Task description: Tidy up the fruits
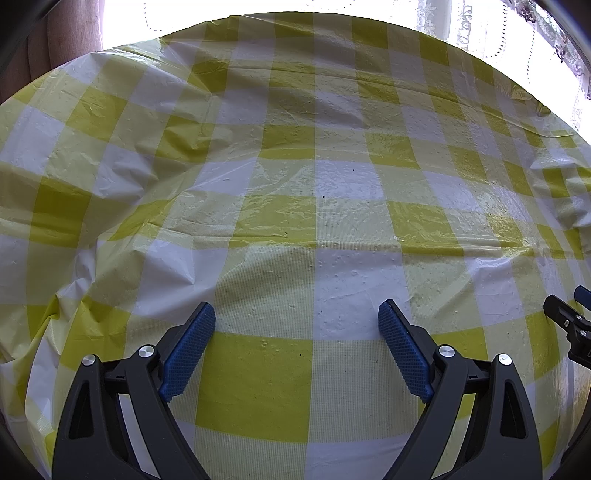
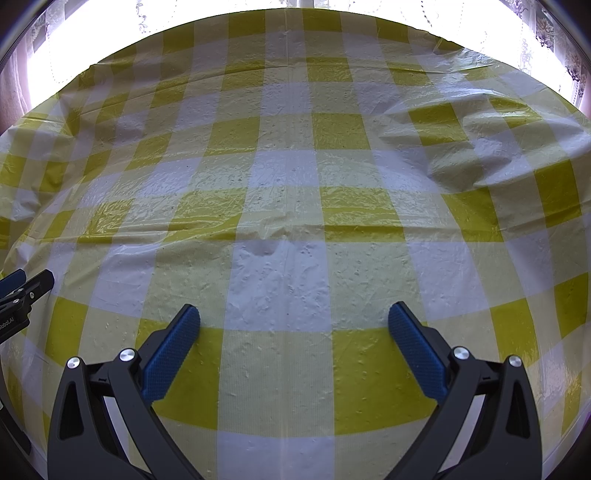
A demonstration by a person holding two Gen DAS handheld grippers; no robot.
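Your left tongs (image 1: 297, 312) hang released over the worktop (image 1: 295, 177), blue pads (image 1: 190, 347) spread wide with nothing between them. Your right tongs (image 2: 294, 314) stand the same way, splayed and empty, pads (image 2: 171, 354) angled down at the cloth. Both look parked side by side, near the front edge, a ready stance that fits a task not yet begun or already finished; which, you cannot tell from here.

Beyond the pads lies only the yellow-and-white checked plastic tablecloth (image 2: 295, 206), creased and glossy. No fruit shows in either view, and no bowl or basket to sort it into; wherever the fruit is, it sits outside both cameras.

The left camera catches the tip of the right tongs at its right edge, and a dark curtain (image 1: 66, 33) at far left. The right camera catches the left tongs (image 2: 26, 286) at its left edge, plus a raised fold (image 2: 476, 147) in the cloth at far right. Bright lace-curtained windows (image 2: 535, 40) glare along the far side.
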